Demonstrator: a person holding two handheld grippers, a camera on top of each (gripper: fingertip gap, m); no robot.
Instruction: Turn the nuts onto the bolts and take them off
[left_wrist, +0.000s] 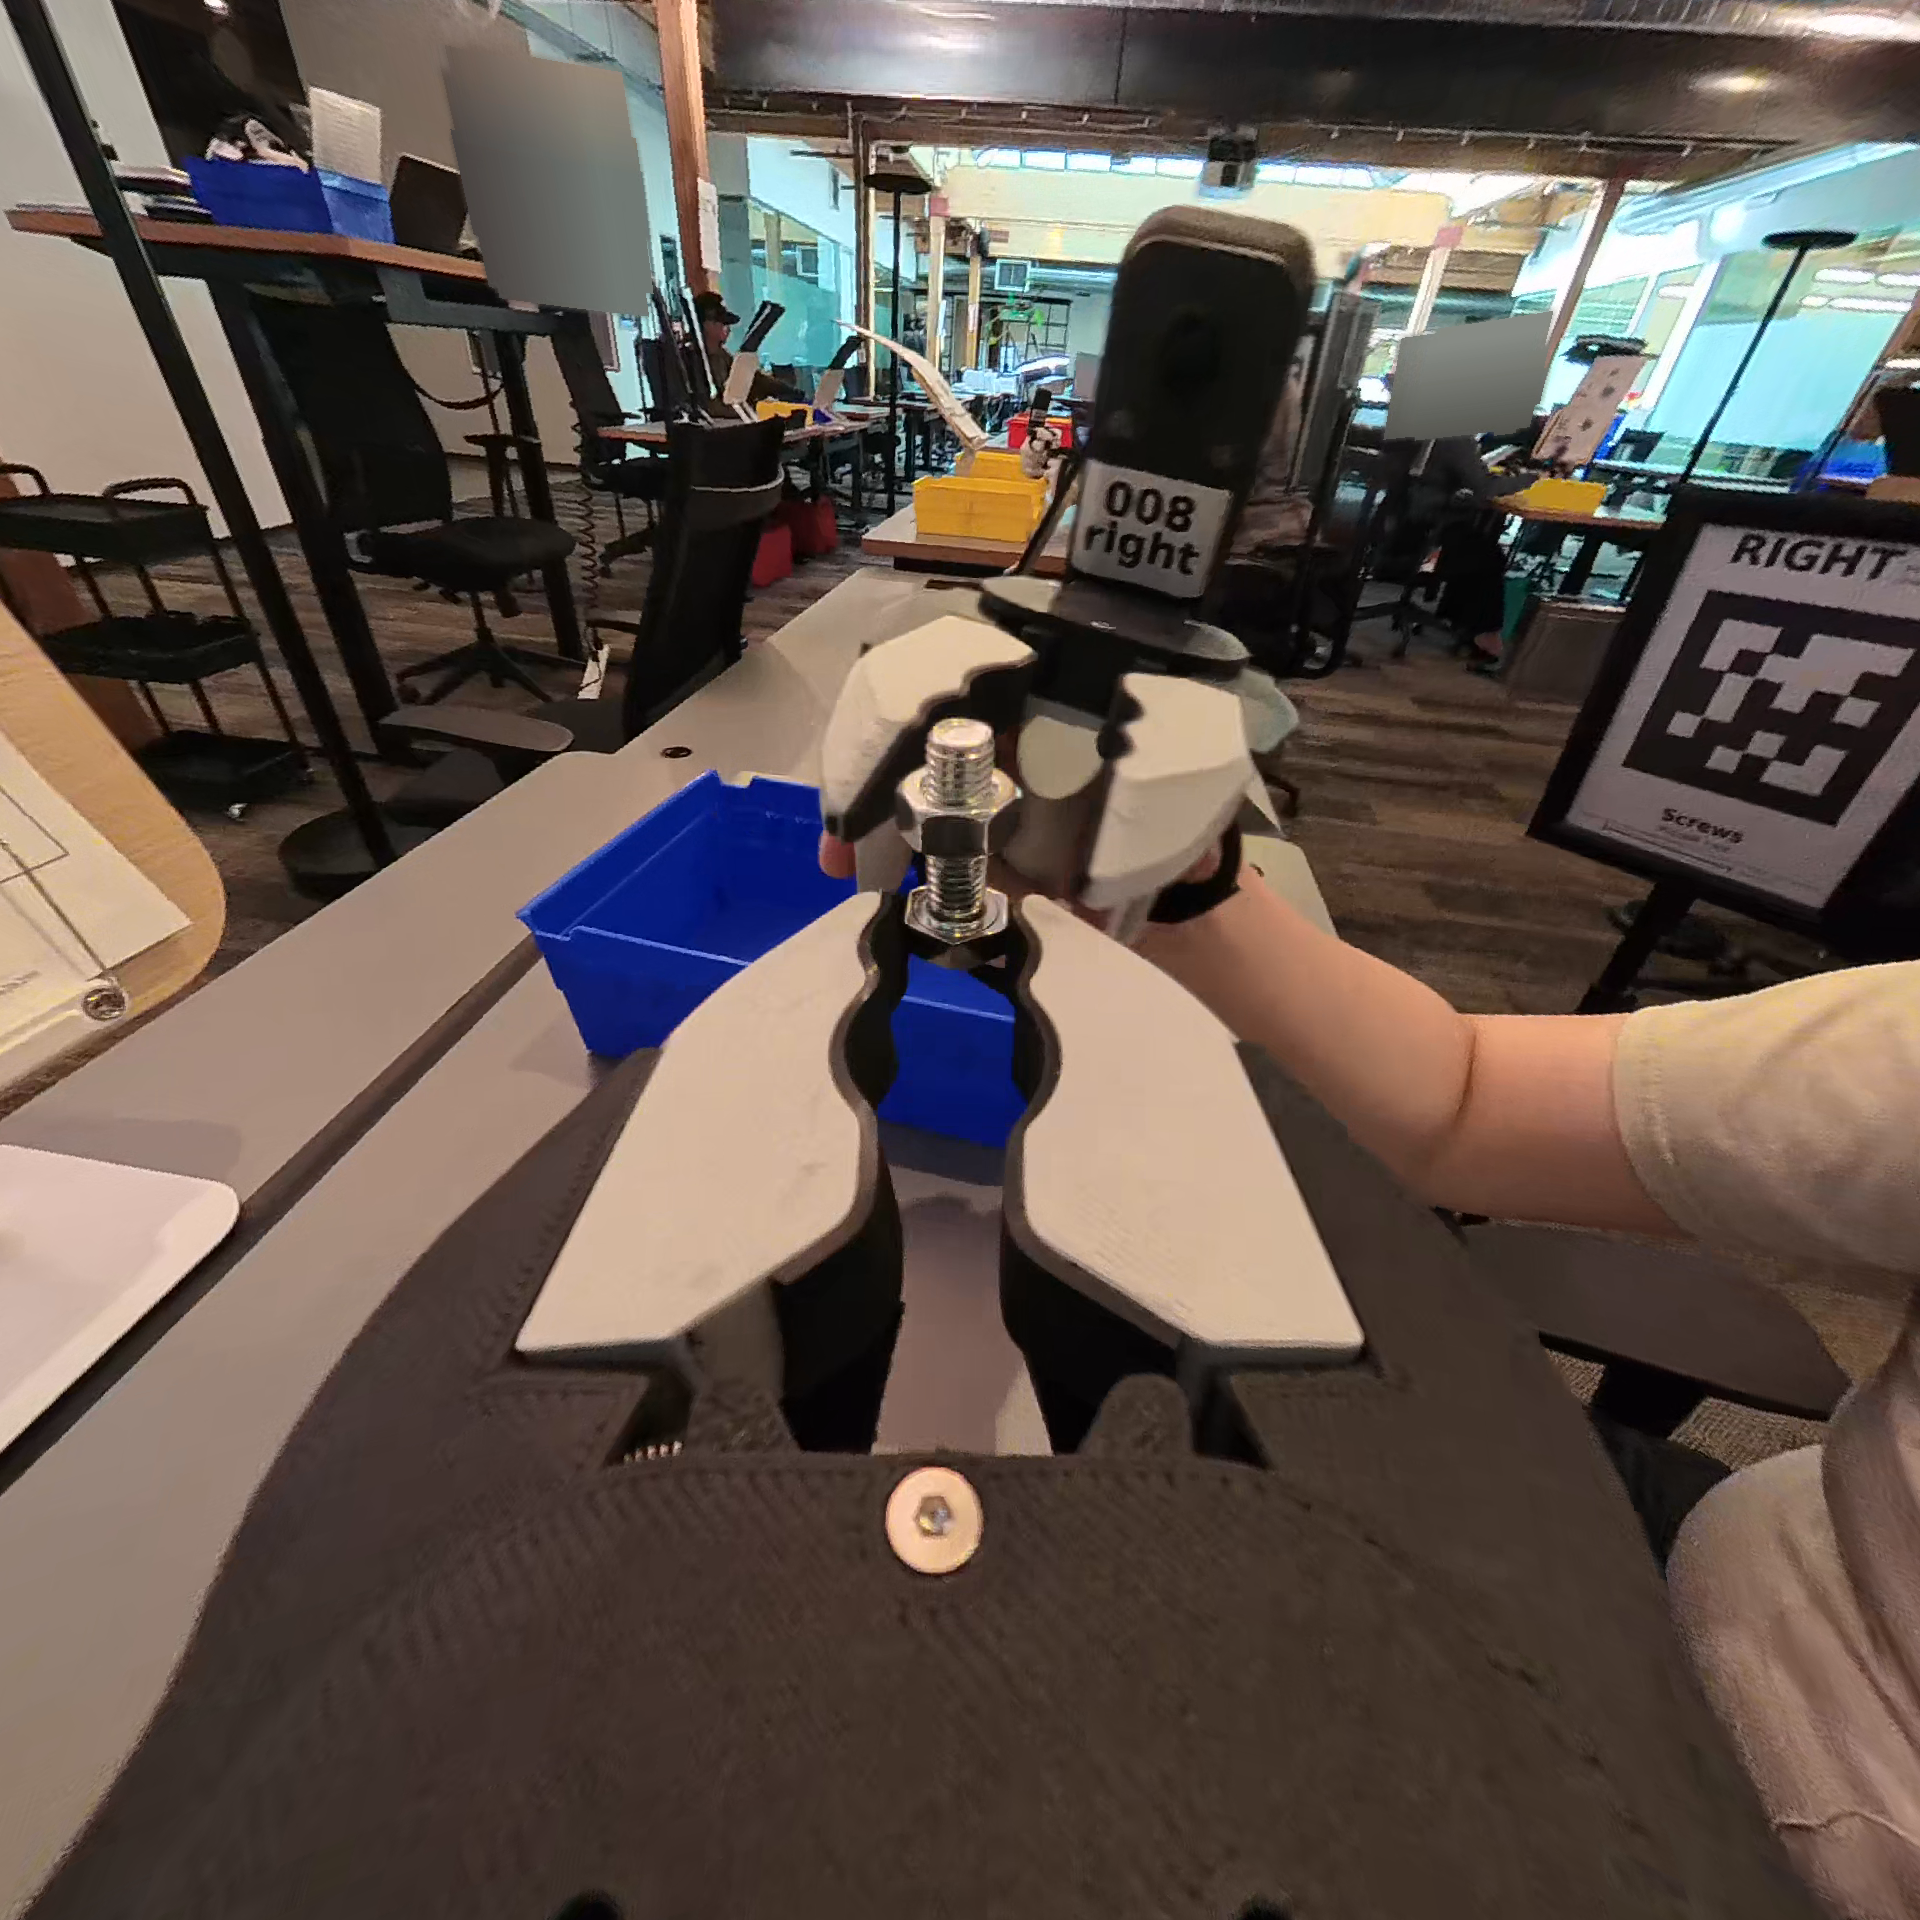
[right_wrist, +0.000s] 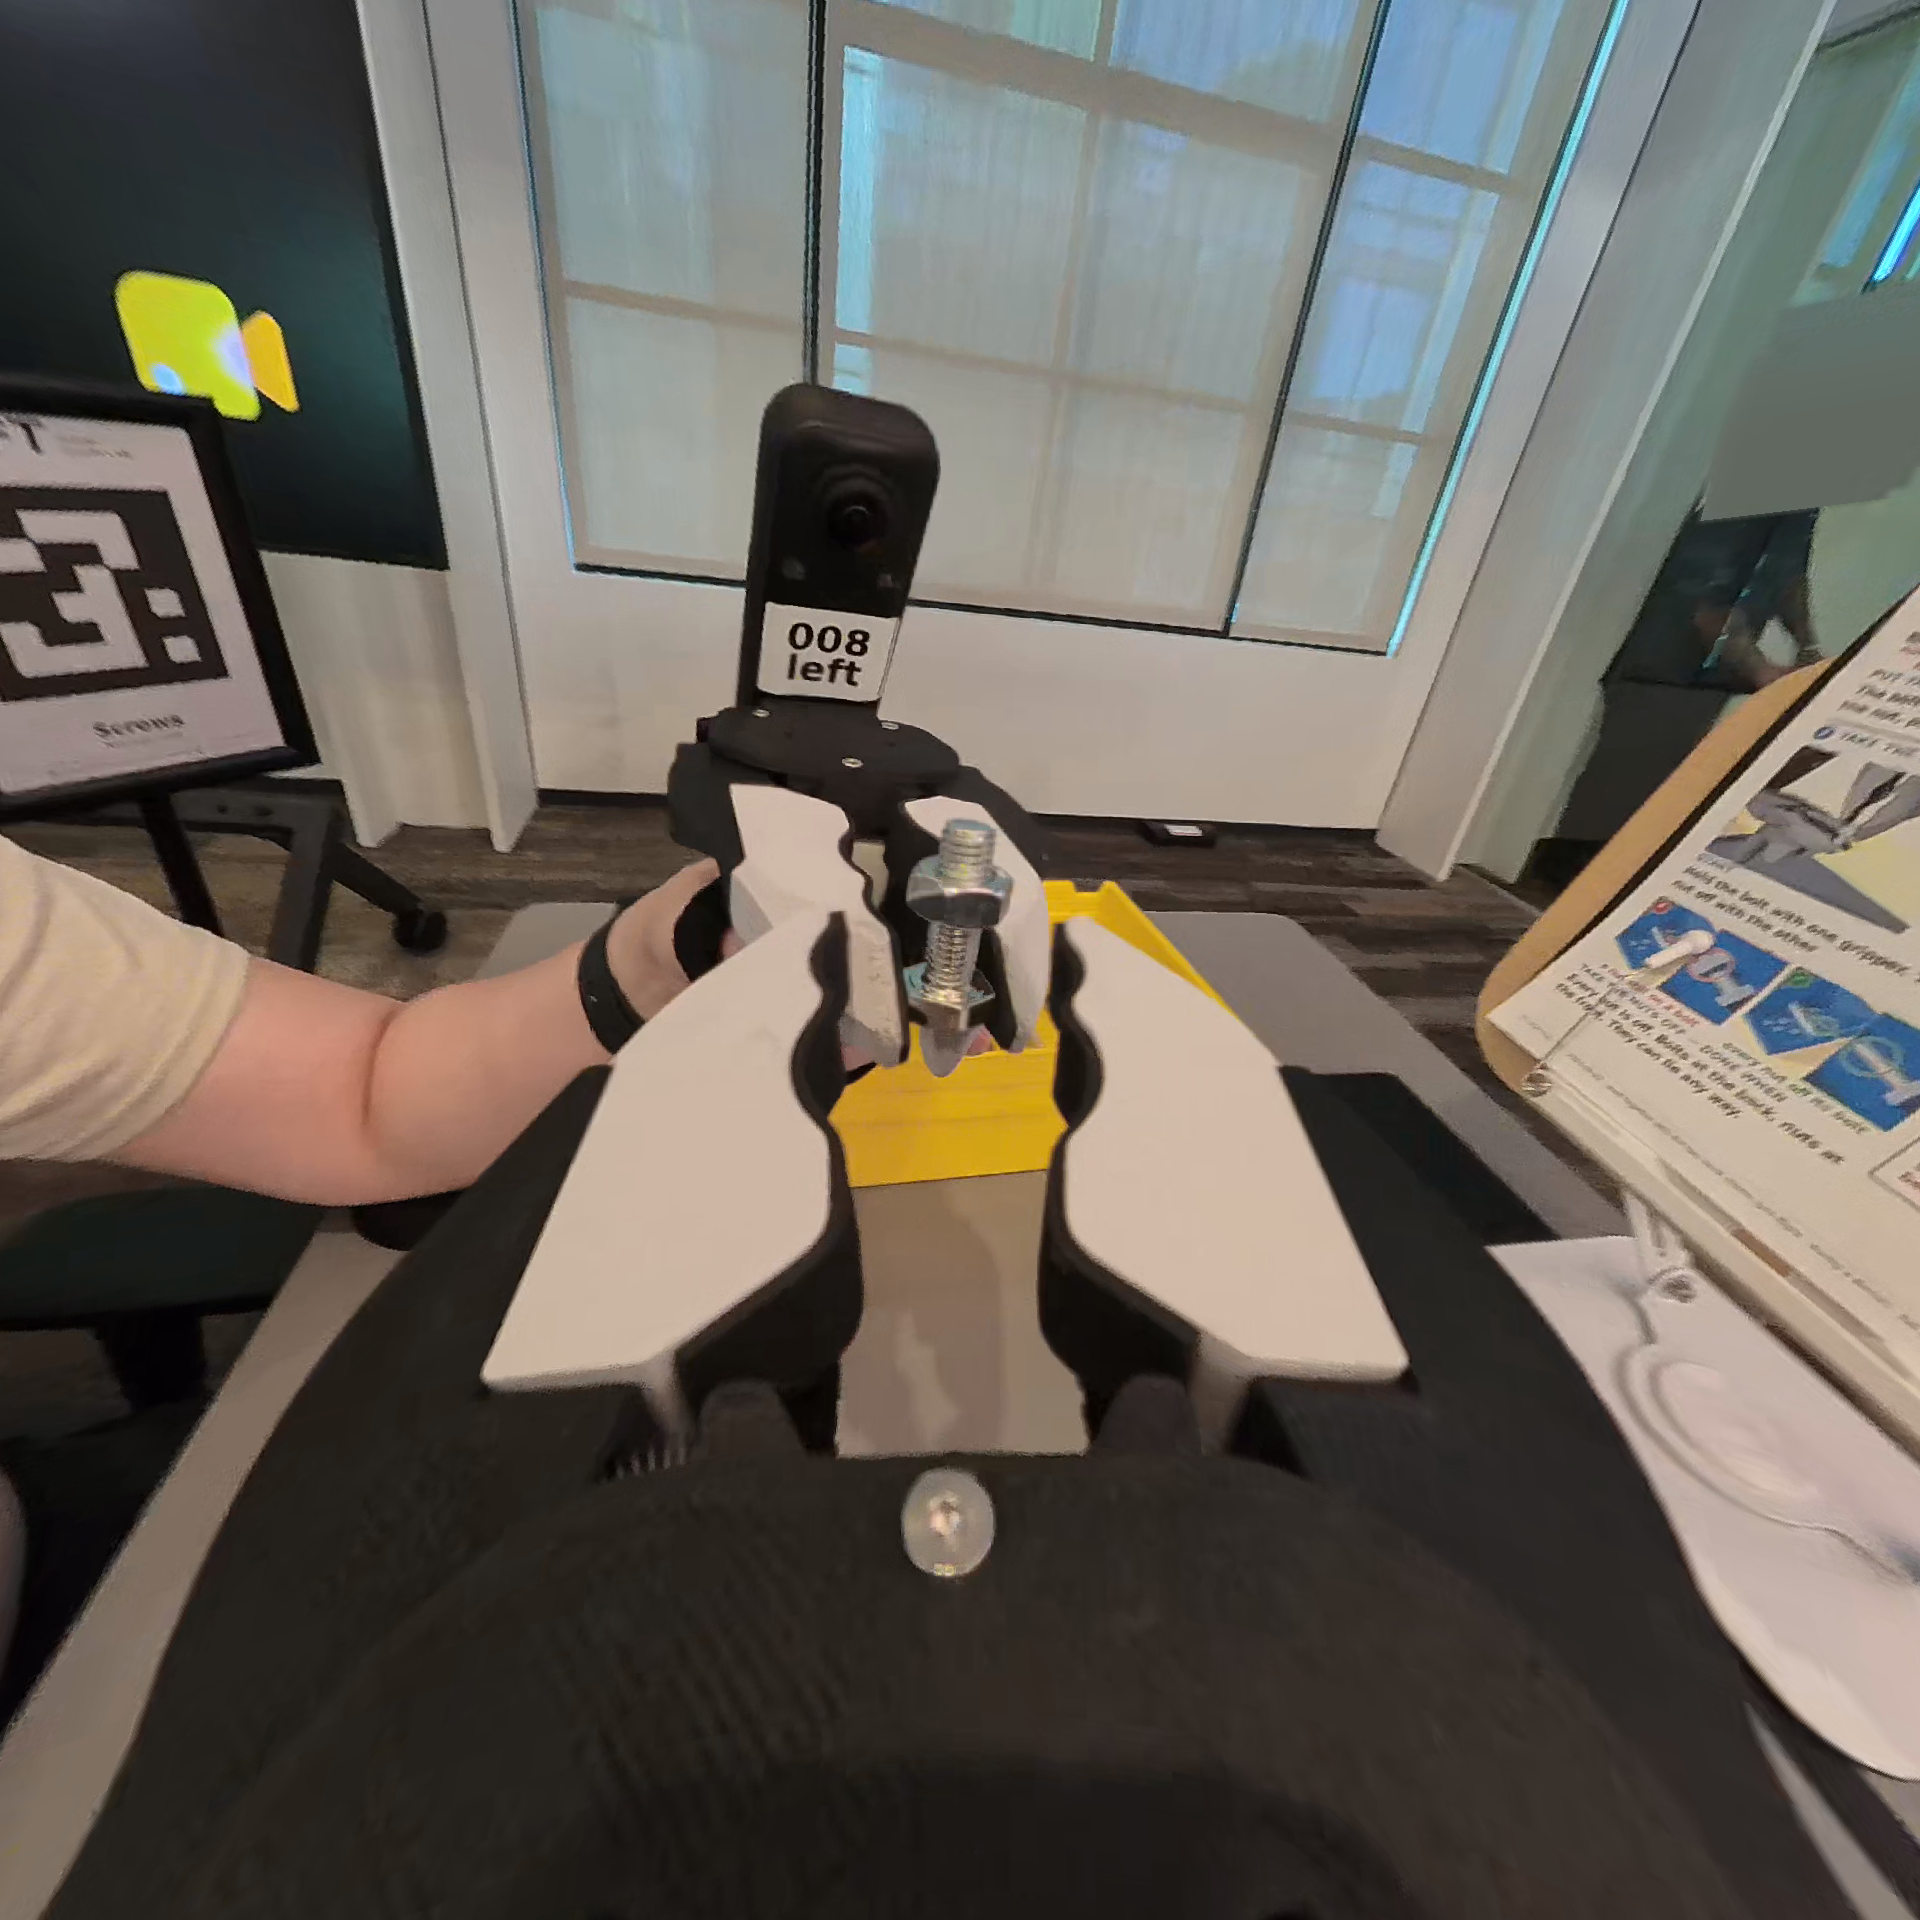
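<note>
the left gripper (left_wrist: 951, 935) is clamping the hex head of a bolt (left_wrist: 954, 821), which is standing upright above the grey table (left_wrist: 343, 997) with its threaded end pointing up. a nut (left_wrist: 956, 812) is sitting partway down the thread, well above the head. the right gripper (left_wrist: 971, 805) is reaching in from the far side with its tips on either side of that nut; its jaws are looking apart in its own view, and i cannot tell whether the pads are actually pinching the nut.

the left wrist view is showing a blue bin (left_wrist: 727, 925) on the table behind the bolt; what can be seen of its inside is looking bare, though the near wall is hiding part of the floor. the right wrist view is not showing that bin. it is instead showing a yellow bin (right_wrist: 956, 1112) under the grippers, its contents hidden by the fingers, plus an instruction sheet (right_wrist: 1756, 997) on a slanted board at the right and a window (right_wrist: 997, 312) behind. each view is also showing a black-and-white marker sign (left_wrist: 1766, 717) on a stand, and a bare forearm (left_wrist: 1382, 1049) behind the opposite gripper.
</note>
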